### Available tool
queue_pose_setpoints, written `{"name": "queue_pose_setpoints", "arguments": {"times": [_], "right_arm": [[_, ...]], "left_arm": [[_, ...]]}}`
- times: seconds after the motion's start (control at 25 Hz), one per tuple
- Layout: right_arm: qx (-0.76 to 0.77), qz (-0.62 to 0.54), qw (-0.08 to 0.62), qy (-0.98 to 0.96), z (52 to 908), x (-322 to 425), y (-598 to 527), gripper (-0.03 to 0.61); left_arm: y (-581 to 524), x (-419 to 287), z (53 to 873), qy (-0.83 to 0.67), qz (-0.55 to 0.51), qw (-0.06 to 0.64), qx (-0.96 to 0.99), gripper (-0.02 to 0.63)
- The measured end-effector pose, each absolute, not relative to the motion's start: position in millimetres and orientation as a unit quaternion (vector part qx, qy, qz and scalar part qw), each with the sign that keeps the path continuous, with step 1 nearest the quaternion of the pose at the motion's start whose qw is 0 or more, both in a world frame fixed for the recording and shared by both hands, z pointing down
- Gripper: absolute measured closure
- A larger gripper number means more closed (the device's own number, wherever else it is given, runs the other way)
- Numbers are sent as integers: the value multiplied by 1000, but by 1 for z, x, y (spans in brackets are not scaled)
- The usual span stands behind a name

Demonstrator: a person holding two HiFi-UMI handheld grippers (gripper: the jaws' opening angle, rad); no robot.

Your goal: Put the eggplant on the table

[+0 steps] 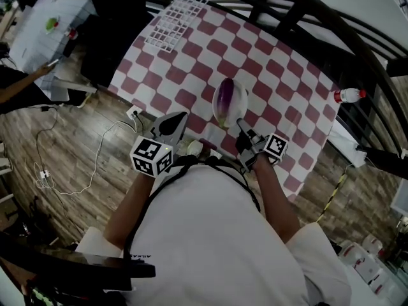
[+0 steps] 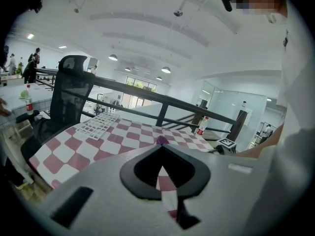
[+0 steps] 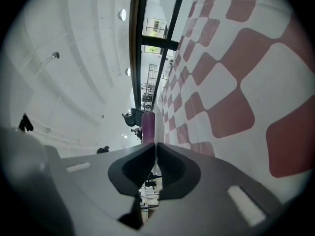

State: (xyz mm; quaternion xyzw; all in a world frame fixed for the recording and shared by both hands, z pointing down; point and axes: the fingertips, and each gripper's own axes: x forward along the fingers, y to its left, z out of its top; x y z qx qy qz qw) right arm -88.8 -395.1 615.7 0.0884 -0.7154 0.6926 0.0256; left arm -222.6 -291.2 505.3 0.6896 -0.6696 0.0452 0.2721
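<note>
Eggplant (image 1: 228, 101): one, in right gripper (image 1: 241, 125); one bottle (image 1: 349, 95).

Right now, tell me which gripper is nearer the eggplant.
Right. The right gripper has its jaws closed on the near end of the eggplant; the left gripper, jaws together and empty, sits off to its left, clear of it.

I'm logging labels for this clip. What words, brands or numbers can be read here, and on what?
No readable text anywhere.
Bottle label: too small and blurred to read.
Marker cubes: black-and-white square patterns only, no letters or numbers.
</note>
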Motion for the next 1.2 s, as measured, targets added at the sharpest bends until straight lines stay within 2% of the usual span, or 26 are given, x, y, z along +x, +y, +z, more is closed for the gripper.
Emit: {"name": "queue_pose_setpoints", "arguments": {"times": [1.2], "right_arm": [[94,690,105,-710,693,-123,-403,555]], "left_arm": [[-263,-250,516,-704,52,296,643,607]]}}
